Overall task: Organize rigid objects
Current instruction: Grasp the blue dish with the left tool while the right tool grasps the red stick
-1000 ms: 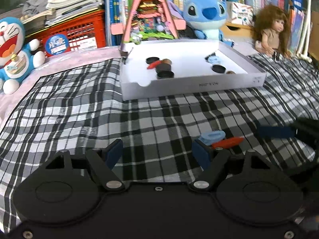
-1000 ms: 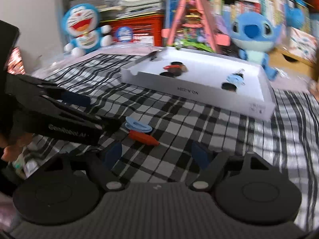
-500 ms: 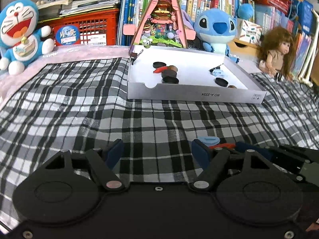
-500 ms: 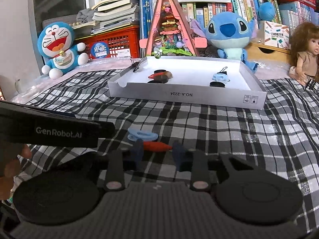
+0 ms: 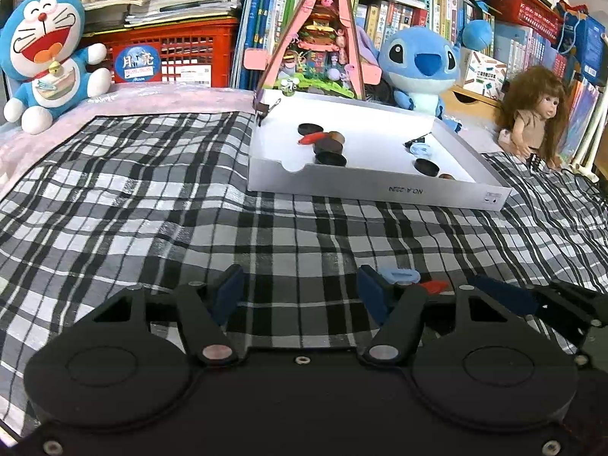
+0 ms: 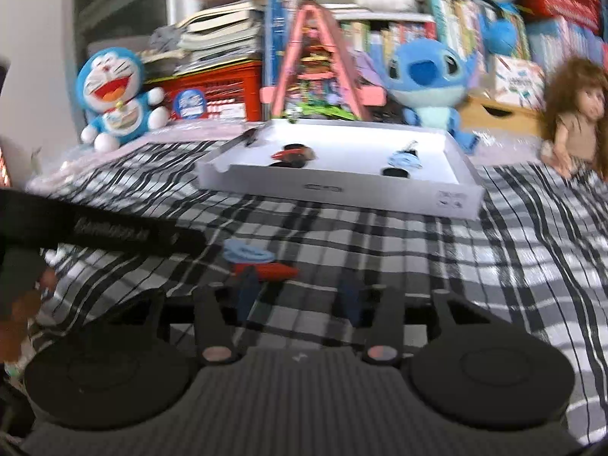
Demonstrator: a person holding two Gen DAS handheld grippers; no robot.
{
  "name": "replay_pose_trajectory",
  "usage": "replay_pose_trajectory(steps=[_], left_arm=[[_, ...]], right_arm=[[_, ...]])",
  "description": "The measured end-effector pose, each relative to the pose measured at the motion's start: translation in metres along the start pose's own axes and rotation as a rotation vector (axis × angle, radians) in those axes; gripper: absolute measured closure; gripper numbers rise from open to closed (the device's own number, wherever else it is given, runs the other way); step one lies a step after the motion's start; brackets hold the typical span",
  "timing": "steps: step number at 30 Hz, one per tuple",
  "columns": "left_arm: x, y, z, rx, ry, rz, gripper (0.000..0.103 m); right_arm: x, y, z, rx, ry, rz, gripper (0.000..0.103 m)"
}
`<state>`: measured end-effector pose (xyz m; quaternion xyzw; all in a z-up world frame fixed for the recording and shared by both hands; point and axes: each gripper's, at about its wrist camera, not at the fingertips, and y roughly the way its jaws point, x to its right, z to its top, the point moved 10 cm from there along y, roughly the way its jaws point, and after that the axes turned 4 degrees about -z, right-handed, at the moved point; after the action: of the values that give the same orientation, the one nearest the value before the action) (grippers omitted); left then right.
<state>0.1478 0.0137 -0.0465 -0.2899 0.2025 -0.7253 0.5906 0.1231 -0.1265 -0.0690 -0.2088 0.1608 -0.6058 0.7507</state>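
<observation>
Left wrist view, left gripper (image 5: 298, 294): jaws apart and closing, with only plaid cloth between them; it holds nothing.
Left wrist view, loose pieces: a light blue clip (image 5: 401, 276) and a red piece (image 5: 433, 286) lie on the plaid cloth (image 5: 152, 209) just beyond the gripper's right finger, outside the gap, so a grasp would first need a shift toward them.
Left wrist view, white box (image 5: 380, 186): it sits farther back on the cloth and already holds dark discs, another red piece and a blue clip in two loose clusters, which suggests it is the collecting place.
Right wrist view, right gripper (image 6: 298, 296): jaws apart and opening, empty; this frame is blurred.
Right wrist view, target: the red piece (image 6: 266, 270) lies on the cloth at the tip of the left finger, the blue clip (image 6: 247, 252) touching or just behind it; neither sits squarely between the pads.
Right wrist view, other gripper: the left one (image 6: 114, 231) reaches in from the side toward the same pair, so both tools crowd one spot.
</observation>
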Motion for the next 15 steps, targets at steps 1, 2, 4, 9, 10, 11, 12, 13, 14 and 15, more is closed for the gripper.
replay_pose_trajectory(steps=[1,2,4,9,10,11,12,13,14,15], left_arm=[[-0.001,-0.001,0.000,0.002,0.001,0.002,0.039],[-0.001,-0.001,0.000,0.003,0.001,0.003,0.039],[-0.003,-0.002,0.000,0.003,-0.002,0.006,0.039],[-0.004,-0.001,-0.003,-0.002,-0.012,0.004,0.039],[-0.002,0.000,-0.004,-0.002,-0.009,0.002,0.039],[0.000,0.000,-0.005,-0.002,-0.004,0.000,0.039],[0.002,0.000,-0.006,0.000,0.001,-0.002,0.039],[0.005,0.000,-0.007,0.000,0.005,-0.004,0.039],[0.009,0.001,-0.009,-0.001,0.008,-0.010,0.039],[0.012,0.002,-0.010,-0.003,0.008,-0.016,0.039]], right_arm=[[-0.005,0.003,0.001,-0.006,-0.006,0.002,0.037],[-0.008,0.006,0.001,-0.015,-0.008,0.004,0.036],[-0.013,0.012,0.003,-0.028,-0.004,0.001,0.034],[-0.013,0.019,0.003,-0.038,-0.002,-0.030,0.056],[-0.010,0.019,0.003,-0.036,0.004,-0.035,0.061],[-0.007,0.017,0.003,-0.032,0.009,-0.037,0.063],[-0.003,0.016,0.002,-0.028,0.012,-0.042,0.072],[0.002,0.014,0.002,-0.026,0.012,-0.053,0.074],[0.007,0.012,0.002,-0.019,0.013,-0.065,0.074],[0.013,0.010,0.002,-0.014,0.013,-0.074,0.074]])
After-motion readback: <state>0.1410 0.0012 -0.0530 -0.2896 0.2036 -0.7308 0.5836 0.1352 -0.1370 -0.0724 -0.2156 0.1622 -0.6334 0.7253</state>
